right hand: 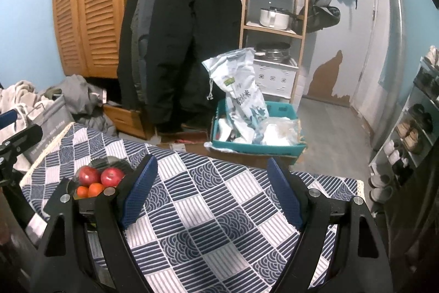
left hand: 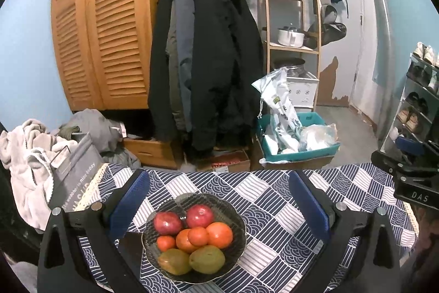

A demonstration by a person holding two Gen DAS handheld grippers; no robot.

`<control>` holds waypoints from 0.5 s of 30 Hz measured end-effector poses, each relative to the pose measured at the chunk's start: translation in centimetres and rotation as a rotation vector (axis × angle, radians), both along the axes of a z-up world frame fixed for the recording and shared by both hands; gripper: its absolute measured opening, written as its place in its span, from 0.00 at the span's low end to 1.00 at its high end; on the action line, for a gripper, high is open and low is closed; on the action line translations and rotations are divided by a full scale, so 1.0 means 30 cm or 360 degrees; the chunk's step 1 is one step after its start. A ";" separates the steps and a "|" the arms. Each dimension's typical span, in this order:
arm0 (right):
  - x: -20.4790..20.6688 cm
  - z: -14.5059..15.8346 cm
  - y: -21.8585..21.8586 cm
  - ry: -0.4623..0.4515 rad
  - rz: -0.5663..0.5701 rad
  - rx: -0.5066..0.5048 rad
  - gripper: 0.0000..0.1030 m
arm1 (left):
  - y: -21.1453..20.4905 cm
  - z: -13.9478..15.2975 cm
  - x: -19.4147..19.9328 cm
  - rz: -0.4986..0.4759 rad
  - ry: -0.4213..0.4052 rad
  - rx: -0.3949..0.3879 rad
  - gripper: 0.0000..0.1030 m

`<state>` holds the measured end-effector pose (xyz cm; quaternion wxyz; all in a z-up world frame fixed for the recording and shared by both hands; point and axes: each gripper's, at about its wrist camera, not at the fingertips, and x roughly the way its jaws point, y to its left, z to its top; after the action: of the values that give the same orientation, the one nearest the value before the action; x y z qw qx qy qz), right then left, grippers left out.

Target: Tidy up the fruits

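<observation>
Hovering over the table, the left gripper had its blue-padded fingers spread wide with nothing between them, framing the glass bowl as if lining up a pick. In that bowl the fruit sat sorted by kind: two red apples at the back, a cluster of oranges in the middle, two green-brown pears nearest the camera, which suggested the arranging was well along or done. The right gripper was parked well apart to the right, jaws equally wide and empty, over bare patterned tablecloth, likely kept clear so it would not crowd the bowl; from its view only the apples and a couple of oranges peeked past its left finger. As for writing, "DAS" showed in white on the right gripper's body at the edge of the left view, a grey storage bag carried a line reading roughly "the weather is nice today", and the white sack in the teal crate bore characters too small to read.
</observation>
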<state>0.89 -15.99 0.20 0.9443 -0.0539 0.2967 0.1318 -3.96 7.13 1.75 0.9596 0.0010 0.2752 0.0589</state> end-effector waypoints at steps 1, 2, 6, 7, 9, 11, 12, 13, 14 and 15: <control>0.001 0.000 -0.004 0.0001 -0.0001 0.0001 0.79 | -0.001 -0.001 0.001 -0.0001 0.0002 -0.0002 0.99; 0.000 0.000 -0.004 0.0000 -0.0001 0.0000 0.79 | -0.002 0.000 0.002 0.0000 0.0003 -0.0004 0.99; -0.001 -0.001 -0.012 0.0003 -0.0006 0.0001 0.79 | -0.002 0.000 0.002 -0.0002 0.0002 -0.0004 0.99; -0.001 -0.002 -0.015 0.0004 -0.0007 0.0001 0.79 | -0.001 0.000 0.002 -0.0005 0.0002 -0.0005 0.99; 0.000 -0.002 -0.017 0.0004 -0.0005 0.0001 0.79 | -0.010 0.000 0.005 -0.0008 -0.0002 -0.0007 0.99; 0.001 -0.002 -0.017 0.0003 -0.0006 -0.0001 0.79 | -0.017 -0.002 0.009 -0.0014 0.0002 -0.0010 0.99; 0.001 -0.003 -0.020 0.0005 -0.0007 -0.0002 0.79 | -0.020 -0.003 0.010 -0.0018 0.0003 -0.0011 0.99; 0.001 -0.003 -0.023 0.0005 -0.0008 -0.0001 0.79 | -0.022 -0.003 0.010 -0.0020 0.0003 -0.0011 0.99; 0.001 -0.003 -0.021 0.0004 -0.0007 0.0000 0.79 | -0.023 -0.003 0.010 -0.0019 0.0004 -0.0009 0.99; 0.001 -0.003 -0.021 0.0004 -0.0007 -0.0001 0.79 | -0.023 -0.003 0.010 -0.0020 0.0002 -0.0009 0.99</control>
<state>0.93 -16.62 0.11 0.9441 -0.0533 0.2981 0.1298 -3.68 6.45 1.67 0.9598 -0.0001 0.2759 0.0522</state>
